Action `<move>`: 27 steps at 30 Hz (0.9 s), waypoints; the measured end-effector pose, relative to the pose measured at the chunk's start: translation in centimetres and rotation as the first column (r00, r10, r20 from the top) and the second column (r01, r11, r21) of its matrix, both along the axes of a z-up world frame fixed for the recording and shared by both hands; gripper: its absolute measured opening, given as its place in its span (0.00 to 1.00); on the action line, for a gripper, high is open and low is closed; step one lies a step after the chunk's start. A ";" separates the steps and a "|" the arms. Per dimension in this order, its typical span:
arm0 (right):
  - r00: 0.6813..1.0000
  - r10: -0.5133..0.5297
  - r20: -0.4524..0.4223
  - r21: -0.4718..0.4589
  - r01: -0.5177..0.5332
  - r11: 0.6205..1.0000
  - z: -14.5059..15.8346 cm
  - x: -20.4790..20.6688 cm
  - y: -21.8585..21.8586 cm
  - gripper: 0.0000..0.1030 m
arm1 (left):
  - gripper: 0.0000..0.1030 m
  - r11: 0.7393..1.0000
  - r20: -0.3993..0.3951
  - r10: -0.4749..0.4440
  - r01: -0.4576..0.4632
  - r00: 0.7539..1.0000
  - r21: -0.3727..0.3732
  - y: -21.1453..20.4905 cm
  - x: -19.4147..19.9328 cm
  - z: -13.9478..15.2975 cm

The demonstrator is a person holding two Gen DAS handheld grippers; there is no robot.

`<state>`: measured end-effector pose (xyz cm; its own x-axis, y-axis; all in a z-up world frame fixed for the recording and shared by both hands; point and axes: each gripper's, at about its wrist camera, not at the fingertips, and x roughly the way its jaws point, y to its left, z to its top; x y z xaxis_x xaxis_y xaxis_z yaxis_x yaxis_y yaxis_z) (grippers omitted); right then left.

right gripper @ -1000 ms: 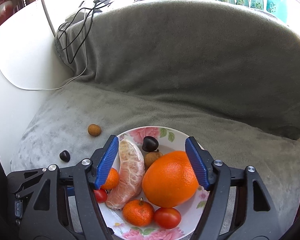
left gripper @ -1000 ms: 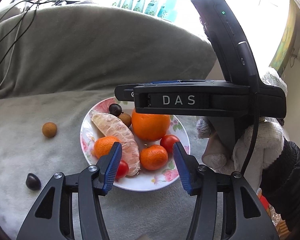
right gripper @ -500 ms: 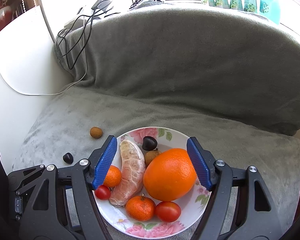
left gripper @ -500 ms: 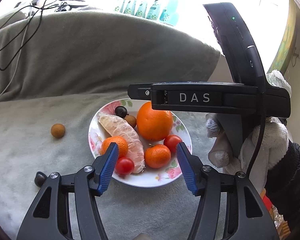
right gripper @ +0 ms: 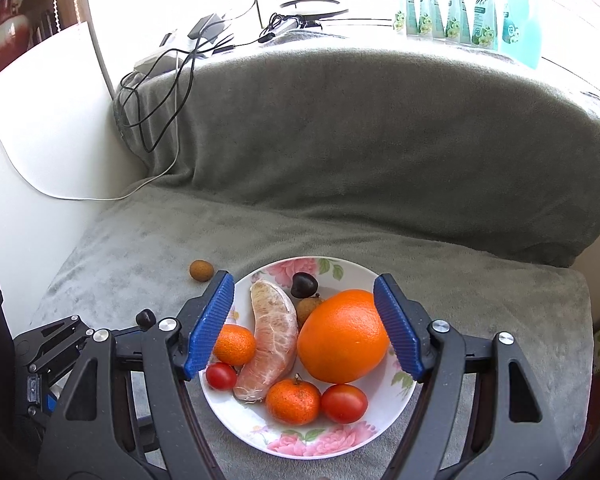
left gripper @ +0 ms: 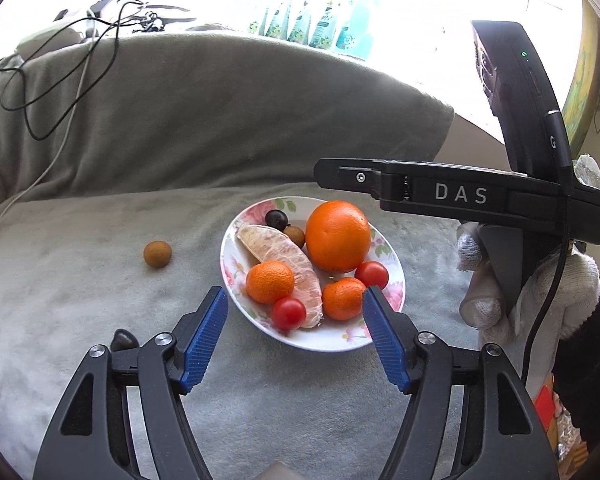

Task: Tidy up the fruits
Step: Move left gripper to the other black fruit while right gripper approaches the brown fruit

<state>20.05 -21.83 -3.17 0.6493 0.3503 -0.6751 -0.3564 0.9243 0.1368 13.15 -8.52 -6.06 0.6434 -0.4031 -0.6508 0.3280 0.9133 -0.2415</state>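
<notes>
A floral white plate [left gripper: 392, 292] [right gripper: 364, 272] on a grey blanket holds a big orange [left gripper: 337, 236] [right gripper: 342, 342], a peeled pomelo segment [left gripper: 284, 256] [right gripper: 270, 340], two mandarins, two cherry tomatoes, a brown longan and a dark chestnut. A loose longan [left gripper: 157, 254] [right gripper: 201, 271] and a loose dark chestnut [left gripper: 123, 339] [right gripper: 145, 317] lie on the blanket left of the plate. My left gripper [left gripper: 294, 334] is open and empty at the plate's near edge. My right gripper [right gripper: 304, 320] is open and empty above the plate.
The grey blanket [right gripper: 340, 140] rises into a backrest behind the plate. Black and white cables [right gripper: 160, 92] hang over its left end. Bottles [right gripper: 460, 12] stand on the sill behind. The right gripper's body and gloved hand [left gripper: 540, 280] show at right in the left wrist view.
Both grippers have drawn back and up from the plate, which now sits further off in both views. Both stay open and empty. No fruit has moved.
</notes>
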 end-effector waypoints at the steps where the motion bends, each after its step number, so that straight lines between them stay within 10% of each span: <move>1: 1.000 0.001 0.007 -0.001 -0.001 1.000 0.1 -0.2 0.1 0.73 | 0.67 1.000 0.002 0.007 -0.007 1.000 0.003 0.3 -0.1 0.0; 6: 0.999 0.015 0.040 -0.029 -0.014 0.999 0.7 -1.1 1.0 0.86 | 0.67 0.999 0.006 0.041 -0.041 0.999 0.015 2.3 -0.6 0.0; 27: 0.991 0.128 -0.025 0.001 -0.128 0.992 0.5 -0.6 5.5 0.87 | 0.68 0.974 -0.021 0.209 -0.207 0.978 0.091 10.1 -1.7 -1.9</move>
